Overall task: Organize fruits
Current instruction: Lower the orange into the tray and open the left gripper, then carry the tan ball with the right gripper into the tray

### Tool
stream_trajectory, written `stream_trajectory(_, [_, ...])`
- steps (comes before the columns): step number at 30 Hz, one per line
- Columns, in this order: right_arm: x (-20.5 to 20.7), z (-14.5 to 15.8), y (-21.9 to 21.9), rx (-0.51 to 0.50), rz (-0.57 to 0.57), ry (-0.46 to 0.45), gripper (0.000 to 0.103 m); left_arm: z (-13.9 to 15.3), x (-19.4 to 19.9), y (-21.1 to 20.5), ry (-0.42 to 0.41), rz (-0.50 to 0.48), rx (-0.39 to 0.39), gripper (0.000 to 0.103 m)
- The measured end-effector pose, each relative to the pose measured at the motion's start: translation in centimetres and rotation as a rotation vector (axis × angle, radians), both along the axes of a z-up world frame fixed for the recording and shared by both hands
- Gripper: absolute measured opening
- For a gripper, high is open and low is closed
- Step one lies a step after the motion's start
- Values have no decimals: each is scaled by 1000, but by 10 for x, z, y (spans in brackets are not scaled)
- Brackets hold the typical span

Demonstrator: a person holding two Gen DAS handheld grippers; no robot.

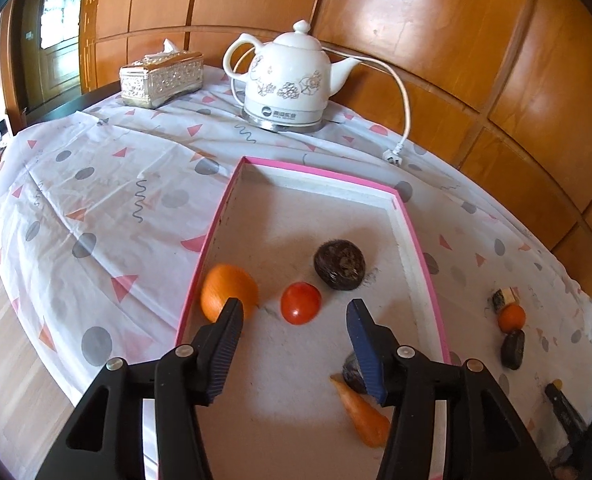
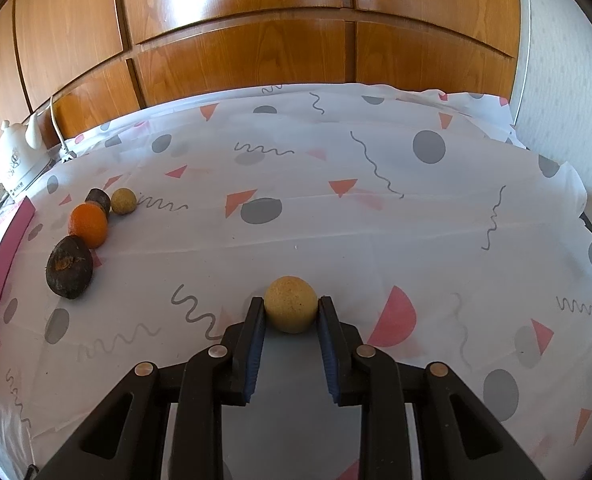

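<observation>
Left claw (image 1: 294, 308) spread over pink tray (image 1: 423, 264), nothing pinched; tomato (image 1: 300, 303), orange (image 1: 228, 294) and 3 more pieces inside. Right claw (image 2: 291, 307) pinching tan round fruit (image 2: 291, 303) above surface (image 2: 335, 240). Risk: narrow pinch on a round skin, possible slip and roll off during carry.

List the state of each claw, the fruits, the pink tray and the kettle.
left claw: open, above the tray, holding nothing
right claw: shut on the tan round fruit
pink tray: holds several fruits
tomato: loose in the tray
orange: in the tray, at its left wall
kettle: lid on, unplugged, its plug on the cloth
</observation>
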State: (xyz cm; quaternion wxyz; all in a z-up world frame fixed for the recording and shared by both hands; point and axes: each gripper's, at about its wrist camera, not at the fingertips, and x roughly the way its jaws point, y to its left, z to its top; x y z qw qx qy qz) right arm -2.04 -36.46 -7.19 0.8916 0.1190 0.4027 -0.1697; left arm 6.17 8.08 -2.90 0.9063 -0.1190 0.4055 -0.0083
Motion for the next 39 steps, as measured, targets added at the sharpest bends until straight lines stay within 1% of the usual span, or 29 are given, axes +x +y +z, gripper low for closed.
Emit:
stream_trajectory(9, [0,0,1,-7,1,-2,27,13,-23,-8,-48,-37,20,59])
stream_trajectory(14, [0,0,1,-10,2,-2,26,15,-31,-11,-52,-54,25,59])
stream_trajectory(21, [0,1,2,-16,4,-3,26,15,-38,-9,-55,-51,28,59])
stream_trajectory(26, [-2,3,7,-34,14,11,26,16,-42,-4,-61,-39,29,63])
stream_trajectory(28, [-4,5,8,-12,16,23,26,16,-42,-2,-59,-33,28,64])
stream_trajectory(32, [-7,9,15,42,46,20,26,16,-43,4,-63,-16,18,64])
stream_trajectory(36, [-10,18,24,120,73,-11,26,19,-41,14,-73,14,10,67])
stream_trajectory(39, [-7,28,38,174,135,-31,26,20,-39,27,-73,51,1,67])
